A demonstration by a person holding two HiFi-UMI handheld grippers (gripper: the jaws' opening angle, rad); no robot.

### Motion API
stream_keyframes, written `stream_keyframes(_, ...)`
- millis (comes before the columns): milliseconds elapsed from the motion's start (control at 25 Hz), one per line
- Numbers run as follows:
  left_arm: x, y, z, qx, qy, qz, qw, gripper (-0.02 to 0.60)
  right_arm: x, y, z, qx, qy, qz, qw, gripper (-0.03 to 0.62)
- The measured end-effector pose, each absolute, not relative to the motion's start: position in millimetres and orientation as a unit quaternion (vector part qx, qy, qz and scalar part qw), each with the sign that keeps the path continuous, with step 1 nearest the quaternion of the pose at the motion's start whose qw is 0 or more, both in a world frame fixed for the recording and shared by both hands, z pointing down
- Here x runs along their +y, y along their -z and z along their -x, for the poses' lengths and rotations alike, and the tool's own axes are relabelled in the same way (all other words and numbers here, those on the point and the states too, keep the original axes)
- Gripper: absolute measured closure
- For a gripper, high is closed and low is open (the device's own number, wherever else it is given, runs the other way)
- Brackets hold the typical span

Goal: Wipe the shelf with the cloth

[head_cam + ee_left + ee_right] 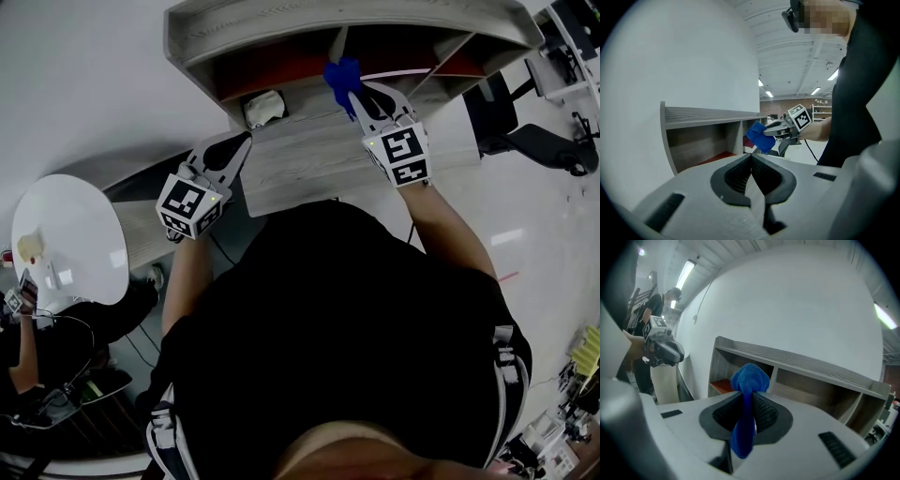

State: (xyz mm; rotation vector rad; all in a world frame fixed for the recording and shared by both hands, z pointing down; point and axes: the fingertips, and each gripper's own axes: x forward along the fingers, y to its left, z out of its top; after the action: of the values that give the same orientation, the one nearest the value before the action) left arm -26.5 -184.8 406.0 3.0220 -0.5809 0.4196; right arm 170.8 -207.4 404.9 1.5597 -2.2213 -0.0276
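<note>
The grey wooden shelf (309, 150) has open compartments with a red floor. My right gripper (354, 94) is shut on a blue cloth (342, 73), which it holds at the front of the middle compartment, just above the lower board. In the right gripper view the cloth (747, 397) bulges out past the jaws and hangs down between them, with the shelf (797, 364) close ahead. My left gripper (242, 142) hovers at the shelf's left front corner. Its jaws (751, 157) are shut on nothing. From there I see the cloth (759, 136) and the right gripper (774, 133) beside the shelf (708, 117).
A white object (264, 106) sits in the shelf's left compartment. A round white table (70, 239) stands at the left, with a person's arm (26, 352) below it. An office chair (534, 141) stands to the right of the shelf. A white wall lies behind the shelf.
</note>
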Motion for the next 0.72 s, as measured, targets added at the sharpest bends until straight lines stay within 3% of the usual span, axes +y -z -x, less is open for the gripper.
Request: stream_keyframes(720, -182, -406, 10, -0.175, -0.131, -0.976, 0.013, 0.565, -166, -387, -157, -0.826, 0.014, -0.546, 0.141, 0.54)
